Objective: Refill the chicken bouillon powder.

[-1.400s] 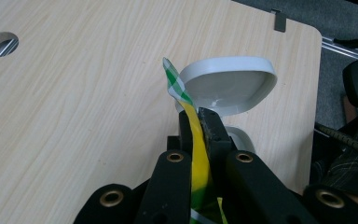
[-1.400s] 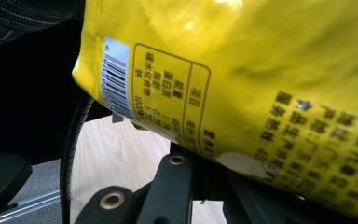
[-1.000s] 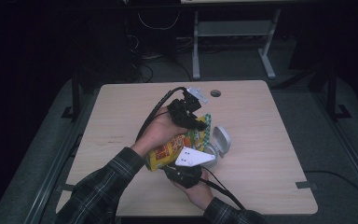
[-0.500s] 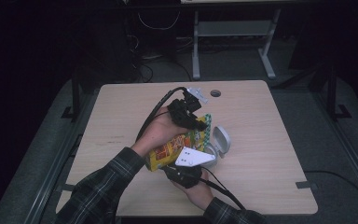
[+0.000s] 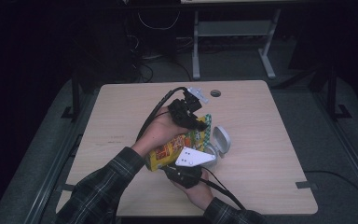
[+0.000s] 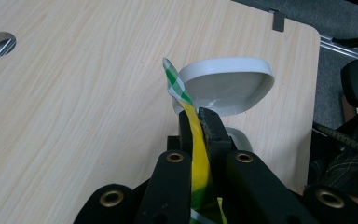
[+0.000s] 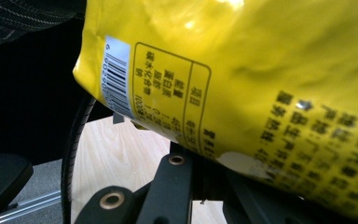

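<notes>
A yellow snack bag [image 5: 175, 145] is held over the table between both grippers. My left gripper [image 5: 200, 123] is shut on the bag's green-checked top seam [image 6: 175, 84], with the yellow film pinched between its jaws [image 6: 196, 119]. From below, my right gripper [image 5: 196, 164] is shut on the bag's lower edge, and the printed back of the bag [image 7: 242, 70] covers its jaw tips [image 7: 199, 156]. Just past the bag's top stands a white container [image 5: 213, 150] with its hinged lid [image 6: 226, 84] raised.
The light wooden table [image 5: 261, 121] has a round cable hole [image 5: 215, 93] at the back. Cables trail from both grippers across the person's plaid sleeves [image 5: 102, 186]. Grey floor and a metal desk frame [image 5: 233, 32] lie beyond the table.
</notes>
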`<control>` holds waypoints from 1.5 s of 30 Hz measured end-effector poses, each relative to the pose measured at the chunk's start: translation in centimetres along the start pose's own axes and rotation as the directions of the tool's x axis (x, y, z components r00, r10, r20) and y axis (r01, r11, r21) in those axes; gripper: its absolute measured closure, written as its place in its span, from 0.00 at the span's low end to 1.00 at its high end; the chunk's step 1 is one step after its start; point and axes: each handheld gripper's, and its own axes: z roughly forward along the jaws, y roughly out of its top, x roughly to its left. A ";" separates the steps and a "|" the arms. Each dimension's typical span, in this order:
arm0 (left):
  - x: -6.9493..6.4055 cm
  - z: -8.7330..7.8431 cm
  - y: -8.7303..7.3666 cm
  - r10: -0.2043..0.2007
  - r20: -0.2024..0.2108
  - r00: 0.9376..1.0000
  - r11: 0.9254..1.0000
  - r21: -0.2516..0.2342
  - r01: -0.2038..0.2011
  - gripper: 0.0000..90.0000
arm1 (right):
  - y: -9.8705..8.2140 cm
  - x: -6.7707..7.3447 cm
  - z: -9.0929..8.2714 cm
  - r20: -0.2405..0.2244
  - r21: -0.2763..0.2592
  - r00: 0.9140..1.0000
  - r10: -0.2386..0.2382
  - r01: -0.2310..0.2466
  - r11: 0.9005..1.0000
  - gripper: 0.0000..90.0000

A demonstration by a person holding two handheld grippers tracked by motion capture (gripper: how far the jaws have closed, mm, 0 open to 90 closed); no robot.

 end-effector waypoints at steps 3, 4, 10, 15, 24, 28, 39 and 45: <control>0.0 0.0 0.1 0.001 -0.001 1.000 1.000 -0.001 -0.001 1.00 | 0.0 0.0 0.0 0.000 -0.002 1.000 0.004 -0.004 1.000 1.00; -0.1 0.0 0.1 0.002 -0.001 1.000 1.000 0.000 -0.002 1.00 | 0.1 0.0 0.0 0.000 -0.003 1.000 0.006 -0.006 1.000 1.00; -0.1 0.0 0.3 0.012 -0.002 1.000 1.000 0.008 -0.012 1.00 | 0.1 0.0 -0.1 0.001 -0.009 1.000 0.011 -0.011 1.000 1.00; -0.1 0.1 0.3 0.007 -0.001 1.000 1.000 0.005 -0.007 1.00 | 0.1 0.0 -0.2 0.000 -0.010 1.000 0.014 -0.014 1.000 1.00; -0.2 0.2 0.3 0.008 0.001 1.000 1.000 0.003 -0.008 1.00 | 0.1 0.0 -0.2 0.001 -0.014 1.000 0.025 -0.025 1.000 1.00; -0.2 0.2 0.3 0.009 0.000 1.000 1.000 0.004 -0.009 1.00 | 0.1 0.0 -0.2 0.001 -0.016 1.000 0.027 -0.027 1.000 1.00; -0.2 0.3 0.3 0.007 0.000 1.000 1.000 0.010 -0.007 1.00 | 0.1 0.0 -0.2 0.000 -0.018 0.999 0.036 -0.036 0.999 1.00; -0.2 0.4 0.3 0.006 -0.001 1.000 1.000 0.010 -0.006 1.00 | 0.1 0.0 -0.2 -0.001 -0.018 0.999 0.038 -0.038 0.999 1.00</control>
